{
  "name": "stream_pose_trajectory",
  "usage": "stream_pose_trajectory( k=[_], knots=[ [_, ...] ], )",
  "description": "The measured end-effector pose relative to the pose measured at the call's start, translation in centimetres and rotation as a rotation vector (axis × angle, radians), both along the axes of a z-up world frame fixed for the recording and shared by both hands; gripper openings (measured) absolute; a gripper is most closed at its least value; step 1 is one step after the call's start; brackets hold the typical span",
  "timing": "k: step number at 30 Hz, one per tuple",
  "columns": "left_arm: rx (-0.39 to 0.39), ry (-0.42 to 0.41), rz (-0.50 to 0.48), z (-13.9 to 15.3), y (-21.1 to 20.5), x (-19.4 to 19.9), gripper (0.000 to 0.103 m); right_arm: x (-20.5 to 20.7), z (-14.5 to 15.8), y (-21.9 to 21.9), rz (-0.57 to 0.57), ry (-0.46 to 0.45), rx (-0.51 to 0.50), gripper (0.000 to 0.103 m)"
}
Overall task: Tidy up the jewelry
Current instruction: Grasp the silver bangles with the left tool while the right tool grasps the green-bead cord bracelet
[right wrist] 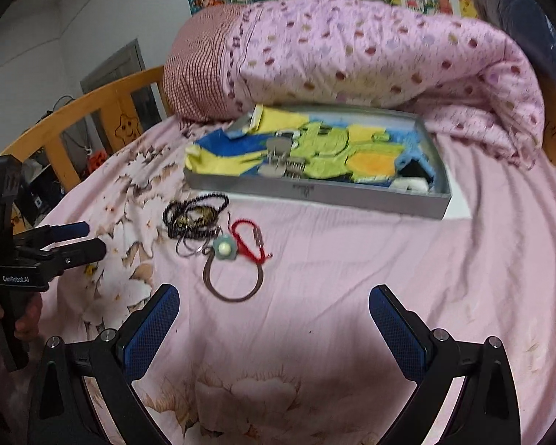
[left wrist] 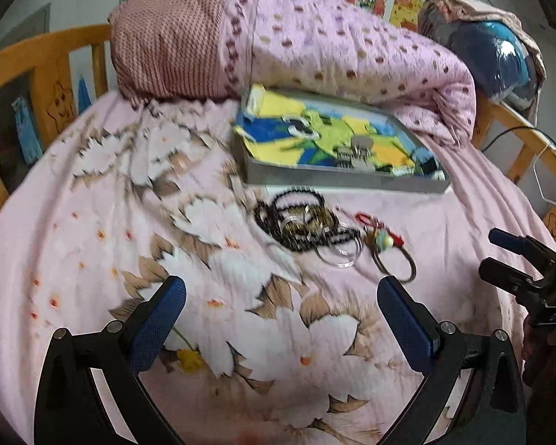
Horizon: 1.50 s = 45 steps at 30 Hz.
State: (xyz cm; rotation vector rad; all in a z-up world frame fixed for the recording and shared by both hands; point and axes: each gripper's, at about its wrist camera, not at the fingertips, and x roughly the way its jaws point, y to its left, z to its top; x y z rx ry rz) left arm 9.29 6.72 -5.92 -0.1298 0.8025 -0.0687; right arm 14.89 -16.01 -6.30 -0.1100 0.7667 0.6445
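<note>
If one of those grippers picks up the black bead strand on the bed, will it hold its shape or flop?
Probably flop: the black bead strand lies in loose coils on the bedsheet, so it looks flexible. It overlaps the metal rings, so lifting it may drag them along. The small round beads could slip between open fingers.

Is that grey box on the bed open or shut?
Open. The grey box has no lid on; its colourful cloth lining and metal clips show inside.
</note>
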Motion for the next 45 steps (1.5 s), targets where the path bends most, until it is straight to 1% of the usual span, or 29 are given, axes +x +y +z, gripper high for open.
stream_pose_trajectory(
  k=[3,8,10,12,13,14,15,16,17,18,19,20,21,23,25,28,30,32,35,37,39,43,44,45],
  knots=[
    [-0.012,0.017,-0.025,-0.5,-0.5,0.4,0.101,0.3,-0.6,0.0,-0.003,0.019,-0.006,0.103],
    [-0.042,0.011,-0.061,-0.6,-1.5,1.2,0.101,1.1,-0.7,-0.7,-0.044,0.031,0.003,0.102],
    [-0.047,0.006,-0.073,-0.6,-1.9,1.6,0.100,1.4,-0.6,-0.8,-0.047,0.028,0.005,0.099],
    [-0.046,0.001,-0.092,-0.5,-2.4,2.0,0.100,1.7,-0.7,-0.7,-0.041,0.026,0.002,0.092],
    [-0.045,0.000,-0.102,-0.5,-2.6,2.2,0.100,1.8,-0.7,-0.7,-0.036,0.023,0.001,0.091],
    [-0.043,0.000,-0.110,-0.6,-2.8,2.4,0.098,2.0,-0.8,-0.6,-0.027,0.017,-0.004,0.086],
    [-0.042,0.002,-0.119,-0.7,-3.0,2.7,0.097,2.1,-0.8,-0.5,-0.022,0.015,-0.007,0.079],
    [-0.045,0.006,-0.125,-0.8,-3.1,2.9,0.093,2.2,-1.0,-0.3,-0.012,0.015,-0.014,0.076],
    [-0.053,0.013,-0.130,-1.0,-3.2,3.3,0.086,2.4,-1.1,-0.2,-0.005,0.016,-0.016,0.070],
    [-0.060,0.019,-0.132,-1.2,-3.3,3.5,0.082,2.5,-1.3,-0.1,0.003,0.020,-0.017,0.066],
    [-0.073,0.029,-0.134,-1.4,-3.3,3.8,0.073,2.7,-1.5,0.0,0.010,0.023,-0.016,0.064],
    [-0.089,0.042,-0.137,-1.6,-3.3,4.3,0.066,2.9,-1.6,0.1,0.020,0.029,-0.015,0.059],
    [-0.102,0.051,-0.142,-1.8,-3.4,4.6,0.062,3.0,-1.8,0.2,0.027,0.031,-0.015,0.054],
    [-0.124,0.066,-0.151,-2.1,-3.4,5.1,0.052,3.3,-2.1,0.6,0.049,0.038,-0.014,0.049],
    [-0.141,0.081,-0.155,-2.2,-3.5,5.6,0.048,3.6,-2.3,0.9,0.068,0.044,-0.011,0.045],
    [-0.166,0.118,-0.147,-2.6,-3.6,6.4,0.045,4.1,-2.9,1.7,0.103,0.060,-0.016,0.036],
    [-0.183,0.146,-0.130,-3.0,-3.5,7.0,0.038,4.3,-3.2,2.1,0.124,0.077,-0.019,0.030],
    [-0.198,0.180,-0.100,-3.4,-3.2,7.6,0.028,4.5,-3.6,2.5,0.142,0.096,-0.018,0.030],
    [-0.217,0.202,-0.063,-3.6,-2.7,8.3,0.020,4.8,-4.0,2.9,0.161,0.117,-0.022,0.030],
    [-0.237,0.223,-0.049,-3.7,-2.5,8.7,0.019,4.9,-4.2,3.3,0.160,0.120,-0.030,0.030],
    [-0.238,0.245,-0.039,-3.7,-2.4,9.1,0.019,4.9,-4.3,3.6,0.157,0.117,-0.043,0.030],
    [-0.197,0.274,-0.028,-3.7,-2.9,9.7,0.019,4.8,-4.4,4.2,0.160,0.102,-0.080,0.030],
    [-0.186,0.278,-0.020,-3.7,-3.0,9.7,0.014,4.7,-4.4,4.3,0.160,0.096,-0.091,0.030],
    [-0.173,0.284,-0.010,-3.8,-3.1,9.8,0.013,4.6,-4.4,4.4,0.161,0.093,-0.098,0.028]
  ],
)
